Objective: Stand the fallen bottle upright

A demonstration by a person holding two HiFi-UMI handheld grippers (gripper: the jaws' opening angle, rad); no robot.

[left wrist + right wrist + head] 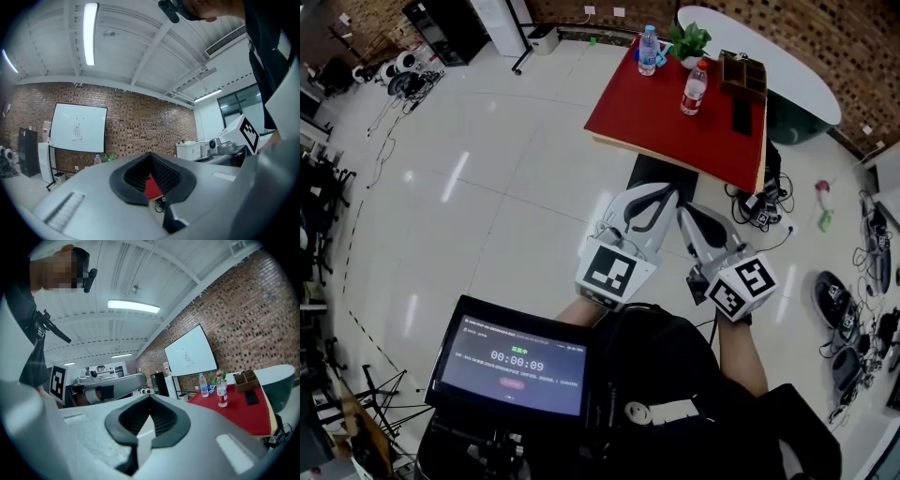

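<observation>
Bottles sit well beyond my tongs, up at the top of the head view. Nearest me, at lower left, a screen [511, 367] glows. Just above it, mid-frame, my left tongs [151, 157] and right tongs [150, 399] sit side by side over the floor [487, 187], both pinched shut with nothing in them. Farther off, at upper right, the red worktop [656, 122] carries a red-capped bottle [694, 89], upright near its middle. A blue-labelled bottle [648, 49] stands upright at its far edge, near a potted plant [689, 39]. A small blue thing [662, 60] lies against that far bottle; I cannot tell what it is.
</observation>
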